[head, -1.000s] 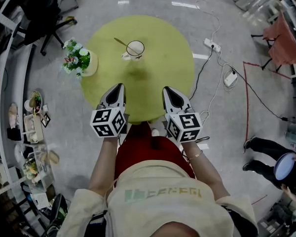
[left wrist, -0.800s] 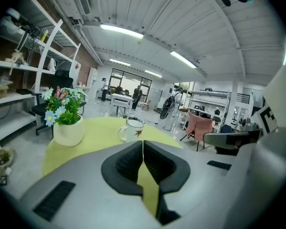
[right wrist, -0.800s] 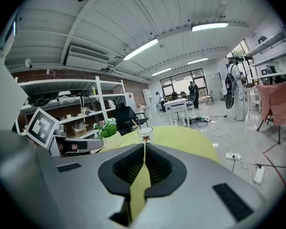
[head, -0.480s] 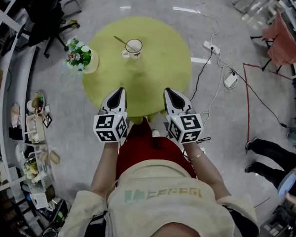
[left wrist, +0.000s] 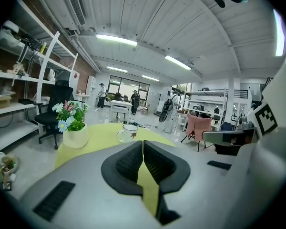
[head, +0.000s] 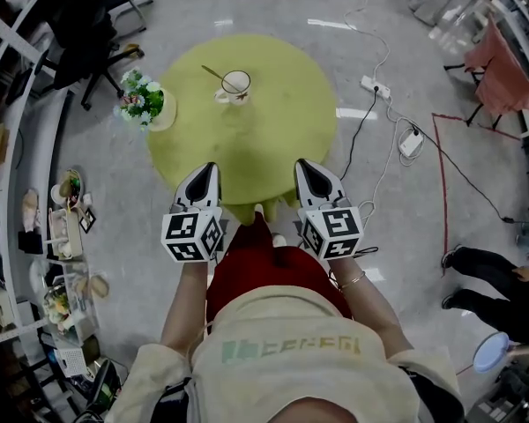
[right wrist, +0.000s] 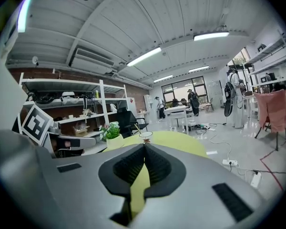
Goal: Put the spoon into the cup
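Note:
A white cup (head: 235, 85) stands on the far side of the round yellow-green table (head: 282, 122). The spoon (head: 214, 73) is in it, its handle leaning out to the upper left. My left gripper (head: 210, 169) and right gripper (head: 303, 166) hover side by side over the table's near edge, well short of the cup. Both are shut with nothing between the jaws. In the left gripper view the cup (left wrist: 129, 133) shows beyond the closed gripper (left wrist: 142, 144). The right gripper view has the cup (right wrist: 145, 136) just past its gripper (right wrist: 144, 147).
A pot of flowers (head: 144, 104) sits at the table's left edge. An office chair (head: 79, 33) and shelves (head: 35, 236) stand to the left. Power strips and cables (head: 397, 122) lie on the floor at right, where a person's legs (head: 485, 271) show.
Both grippers have drawn slightly back toward the table's near edge, still shut. The cup and spoon have not moved. The person at right has shifted lower.

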Demonstrator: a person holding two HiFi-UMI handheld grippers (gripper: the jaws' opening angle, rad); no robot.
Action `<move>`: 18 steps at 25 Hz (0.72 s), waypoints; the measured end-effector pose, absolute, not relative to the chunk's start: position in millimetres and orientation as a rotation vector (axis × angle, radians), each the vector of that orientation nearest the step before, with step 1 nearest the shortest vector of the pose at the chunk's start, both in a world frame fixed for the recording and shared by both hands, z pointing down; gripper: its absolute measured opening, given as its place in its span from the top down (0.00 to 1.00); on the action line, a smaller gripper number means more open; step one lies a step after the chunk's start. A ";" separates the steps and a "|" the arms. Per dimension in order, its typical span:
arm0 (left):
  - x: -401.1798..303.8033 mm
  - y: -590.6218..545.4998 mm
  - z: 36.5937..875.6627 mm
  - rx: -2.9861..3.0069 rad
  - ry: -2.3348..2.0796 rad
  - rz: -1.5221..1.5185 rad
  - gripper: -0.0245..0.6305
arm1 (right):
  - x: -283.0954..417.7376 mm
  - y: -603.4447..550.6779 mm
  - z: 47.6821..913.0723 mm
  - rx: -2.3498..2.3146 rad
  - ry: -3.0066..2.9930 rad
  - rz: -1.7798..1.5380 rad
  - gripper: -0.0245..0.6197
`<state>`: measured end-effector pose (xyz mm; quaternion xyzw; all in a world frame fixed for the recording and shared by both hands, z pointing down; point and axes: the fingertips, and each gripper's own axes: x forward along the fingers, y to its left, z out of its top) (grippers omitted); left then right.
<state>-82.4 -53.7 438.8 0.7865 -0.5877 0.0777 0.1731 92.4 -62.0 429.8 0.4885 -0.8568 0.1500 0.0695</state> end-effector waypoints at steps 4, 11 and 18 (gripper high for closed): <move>-83.1 -43.9 431.2 2.242 -1.684 0.199 0.92 | 97.0 -53.5 423.2 1.496 -2.595 0.425 0.91; -85.7 -36.0 414.9 2.249 -1.720 0.149 0.92 | 106.0 -46.7 410.8 1.551 -2.624 0.416 0.91; -90.5 -31.5 402.4 2.244 -1.729 0.077 0.92 | 114.2 -43.1 394.2 1.601 -2.659 0.392 0.91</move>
